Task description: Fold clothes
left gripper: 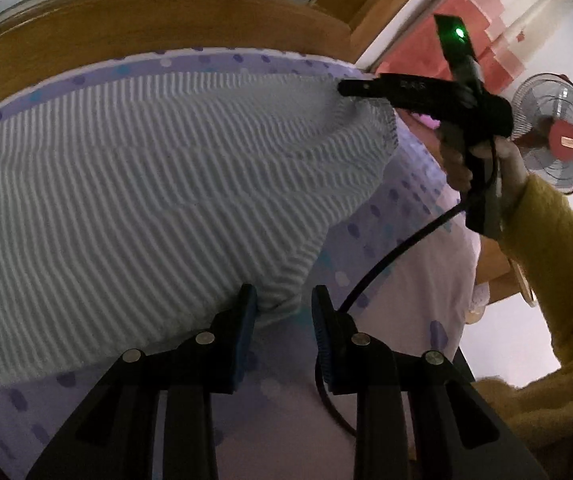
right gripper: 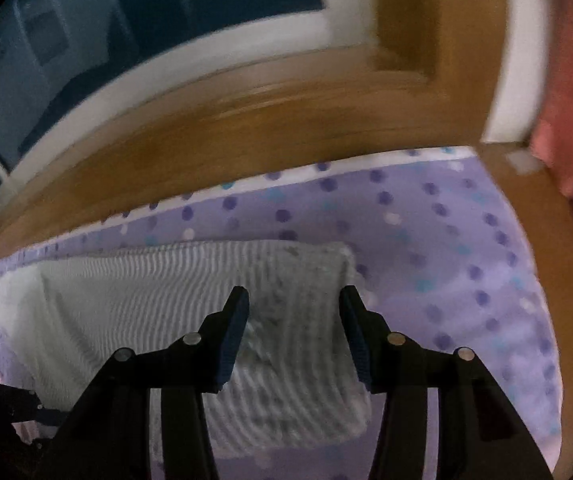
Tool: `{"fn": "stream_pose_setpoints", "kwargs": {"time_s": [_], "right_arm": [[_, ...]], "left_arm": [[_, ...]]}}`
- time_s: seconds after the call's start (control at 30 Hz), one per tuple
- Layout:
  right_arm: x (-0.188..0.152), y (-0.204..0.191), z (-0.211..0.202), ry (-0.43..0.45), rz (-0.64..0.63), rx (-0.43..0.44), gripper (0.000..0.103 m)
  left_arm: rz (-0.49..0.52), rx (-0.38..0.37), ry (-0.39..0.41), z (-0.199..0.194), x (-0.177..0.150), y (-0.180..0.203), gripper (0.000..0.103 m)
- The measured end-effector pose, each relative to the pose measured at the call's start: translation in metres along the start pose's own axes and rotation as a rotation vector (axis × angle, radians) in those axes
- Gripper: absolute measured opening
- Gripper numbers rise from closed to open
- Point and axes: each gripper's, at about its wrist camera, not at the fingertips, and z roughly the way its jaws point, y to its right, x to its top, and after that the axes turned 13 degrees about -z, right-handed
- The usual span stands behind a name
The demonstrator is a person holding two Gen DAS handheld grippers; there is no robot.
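Item 1: striped garment [left gripper: 158,184], pale mint-white w/ fine grey ribbed stripes, soft knit-looking fabric, lying flat on the bed. In my left wrist view it spreads wide across the sheet toward the far edge by the headboard; surface rippled, w/ a shallow crease running toward its far right corner. In my right wrist view the same garment [right gripper: 190,292] shows a rounded right corner and a doubled layer nearest my tool; view is blurred, so the fold lines are hard to read.

Item 2: bed sheet [left gripper: 406,280], lilac w/ purple, teal and white dots, smooth, white band along the far edge.

Item 3: headboard [left gripper: 166,20], wood, orange-brown, curved top.

Item 4: my left tool [left gripper: 282,308], black arms, blue ridged pads, fingers moderately apart, nothing between them; the left pad sits at the garment's near edge, can't tell if touching.

Item 5: my right tool [right gripper: 292,312], same build, fingers spread wide over the garment's right part, nothing clamped. From the left view the right tool [left gripper: 350,88] sits at the garment's far right corner, held in my hand [left gripper: 486,168], yellow sleeve; black cable trailing over the sheet.

Item 6: fan [left gripper: 558,136], round wire grille, red hub, beyond the bed's right side.
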Motion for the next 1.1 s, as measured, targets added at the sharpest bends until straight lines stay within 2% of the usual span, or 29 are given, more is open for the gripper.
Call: {"fn": "stream_pose_setpoints", "kwargs": {"time_s": [0.03,0.13,0.23,0.33,0.4,0.43,0.5,0.57,0.6,0.67,0.73,0.97,1.03,1.1], "right_arm": [[0.002,-0.003,0.003,-0.005,-0.030,-0.015,0.007],[0.007,0.010,0.003,0.038,-0.002,-0.101,0.006],[0.006,0.027,0.022,0.011,0.057,-0.080,0.006],[0.004,0.017,0.028,0.038,-0.020,-0.123,0.007],[0.004,0.014,0.027,0.038,-0.045,-0.119,0.007],[0.005,0.017,0.023,0.035,-0.043,-0.100,0.008],[0.007,0.024,0.012,0.029,-0.029,-0.049,0.019],[0.009,0.027,-0.010,0.065,-0.043,-0.042,0.044],[0.011,0.026,-0.023,0.090,-0.059,-0.054,0.048],[0.015,0.021,-0.043,0.130,-0.103,-0.085,0.049],[0.020,0.010,-0.049,0.140,-0.151,-0.070,0.049],[0.019,-0.049,0.002,0.035,-0.305,0.119,0.049],[0.019,-0.066,0.017,0.004,-0.348,0.173,0.048],[0.018,-0.059,0.035,-0.008,-0.333,0.110,0.047]], "left_arm": [[-0.008,0.007,0.009,0.000,-0.001,0.000,0.027],[-0.054,0.002,0.020,-0.001,-0.002,-0.002,0.027],[-0.068,0.015,0.029,0.000,-0.002,0.000,0.027],[-0.067,0.041,0.035,0.000,-0.002,0.004,0.027],[-0.075,0.052,0.028,0.000,-0.001,0.006,0.027],[-0.080,0.053,0.027,-0.002,0.001,0.007,0.027],[-0.080,0.023,0.045,-0.010,0.005,0.012,0.027],[-0.061,-0.004,0.078,-0.020,0.010,0.018,0.027],[-0.044,-0.008,0.093,-0.022,0.015,0.021,0.027],[-0.015,-0.006,0.115,-0.023,0.028,0.024,0.027],[0.000,0.003,0.128,-0.017,0.046,0.025,0.027],[-0.015,-0.021,0.119,0.020,0.116,0.019,0.027],[-0.010,0.000,0.100,0.034,0.133,0.019,0.027],[-0.004,0.062,0.081,0.051,0.147,0.017,0.027]]}}
